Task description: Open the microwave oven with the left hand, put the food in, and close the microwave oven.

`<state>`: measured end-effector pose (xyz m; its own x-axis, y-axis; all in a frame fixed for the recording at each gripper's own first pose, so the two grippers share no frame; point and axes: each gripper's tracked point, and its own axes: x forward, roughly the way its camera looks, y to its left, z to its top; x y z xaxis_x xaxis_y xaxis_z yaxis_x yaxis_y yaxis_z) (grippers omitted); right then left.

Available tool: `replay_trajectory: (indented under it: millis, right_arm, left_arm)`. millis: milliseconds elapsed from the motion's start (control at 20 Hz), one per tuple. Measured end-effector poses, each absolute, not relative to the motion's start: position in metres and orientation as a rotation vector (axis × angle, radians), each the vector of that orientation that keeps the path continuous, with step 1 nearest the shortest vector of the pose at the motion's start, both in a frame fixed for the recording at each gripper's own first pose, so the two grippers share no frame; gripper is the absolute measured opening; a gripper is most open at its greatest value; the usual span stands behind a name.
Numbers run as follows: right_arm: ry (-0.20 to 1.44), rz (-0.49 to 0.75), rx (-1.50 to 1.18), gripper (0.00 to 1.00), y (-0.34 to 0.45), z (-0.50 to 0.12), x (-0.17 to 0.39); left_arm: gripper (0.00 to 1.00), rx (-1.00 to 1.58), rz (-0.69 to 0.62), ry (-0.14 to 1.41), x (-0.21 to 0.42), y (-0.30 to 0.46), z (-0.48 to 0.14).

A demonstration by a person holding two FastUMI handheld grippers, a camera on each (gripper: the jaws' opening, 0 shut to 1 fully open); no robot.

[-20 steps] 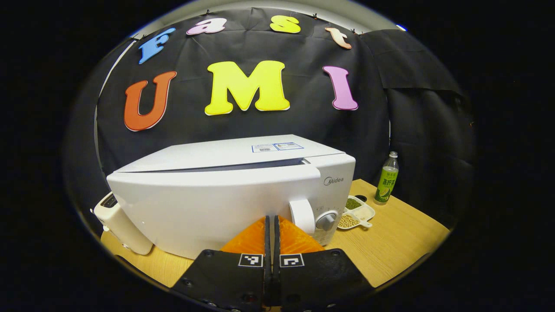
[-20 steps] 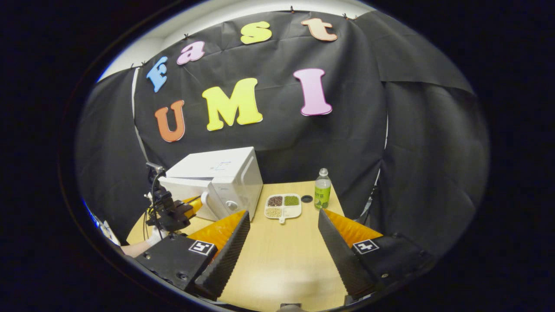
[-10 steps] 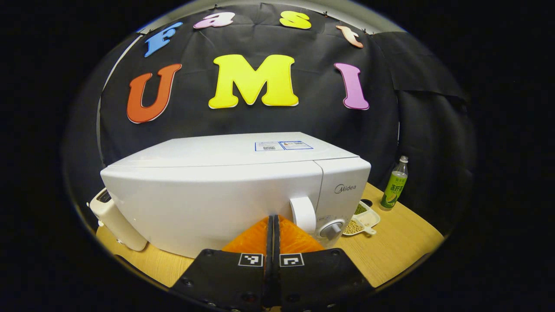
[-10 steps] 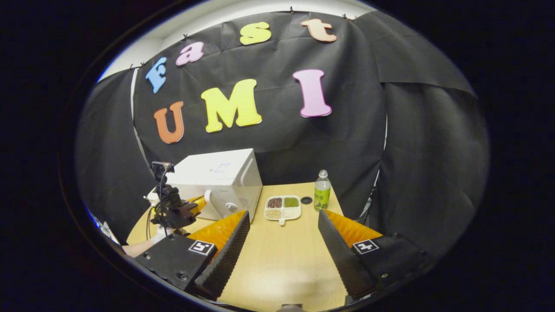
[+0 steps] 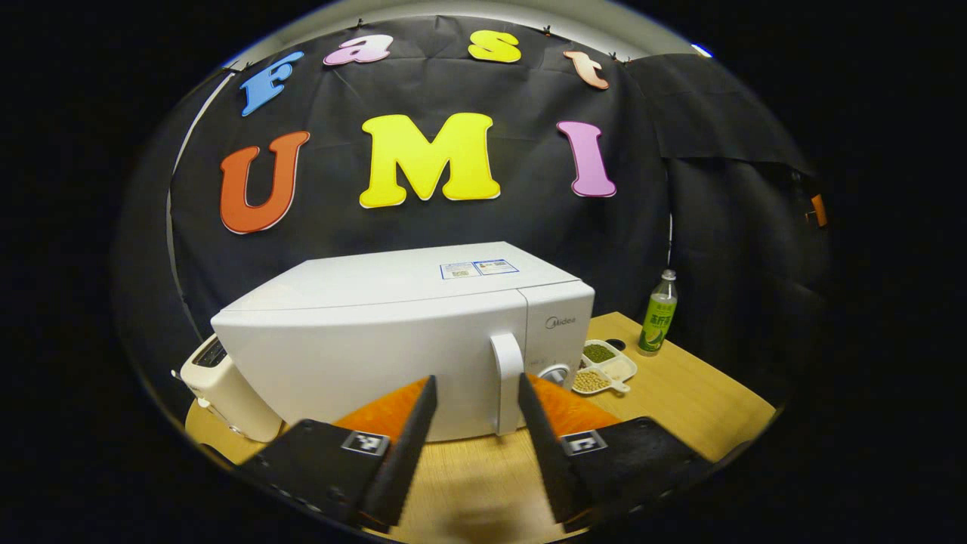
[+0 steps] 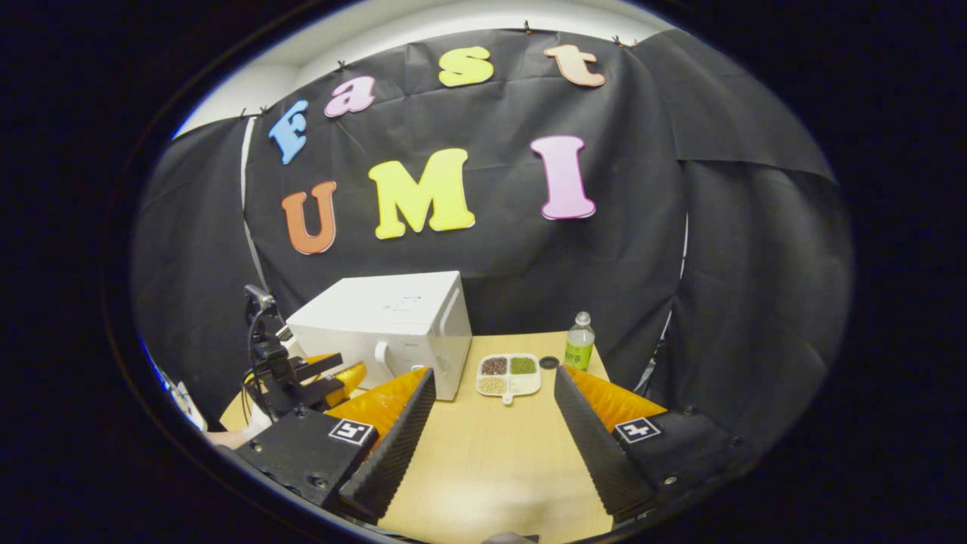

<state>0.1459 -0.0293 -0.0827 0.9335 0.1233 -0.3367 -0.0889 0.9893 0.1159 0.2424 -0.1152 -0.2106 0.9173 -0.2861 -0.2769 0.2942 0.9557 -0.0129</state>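
I find the microwave [image 5: 393, 340] on the table [image 5: 680, 393] with its door flush to the body. My left gripper [image 5: 472, 438] is spread, nothing between its fingers, just in front of the door and low, short of the handle [image 5: 506, 381]. In the right gripper view it sits beside the door's lower front [image 6: 325, 374]. My right gripper [image 6: 491, 434] is also spread and holds nothing, over bare table, well apart from the oven.

The food tray [image 6: 508, 375], four compartments of grains and beans, lies on the table just right of the microwave, with a bottle [image 6: 579, 341] and a cap [image 6: 549, 363] near it. With the door shut and the tray outside, I judge the step in hand to be the opening grasp.

To do it well, I would bring the left fingers either side of the upright handle, square to it, and close at mid-height so the pull does not twist. The pull should follow the door's arc, hinge apparently on the far left. The toaster [image 5: 227, 397] stands by that corner; I would watch clearance there.
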Motion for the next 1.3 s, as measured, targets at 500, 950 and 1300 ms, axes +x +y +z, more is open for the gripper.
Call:
replay_trajectory:
  millis: [500, 950, 1300]
  right_arm:
    - [0.25, 0.13, 0.076, 0.92, 0.019, -0.057, 0.143]
    - [0.175, 0.116, 0.065, 0.92, 0.06, -0.042, 0.118]
    - [0.123, 0.125, 0.066, 1.0, 0.094, -0.026, 0.104]
  left_arm:
    - [0.96, 0.038, -0.184, 0.202, 0.135, -0.043, -0.129]
    - [0.96, 0.03, -0.081, 0.132, 0.075, 0.02, -0.064]
    - [0.96, 0.014, -0.064, 0.086, 0.065, 0.048, -0.034]
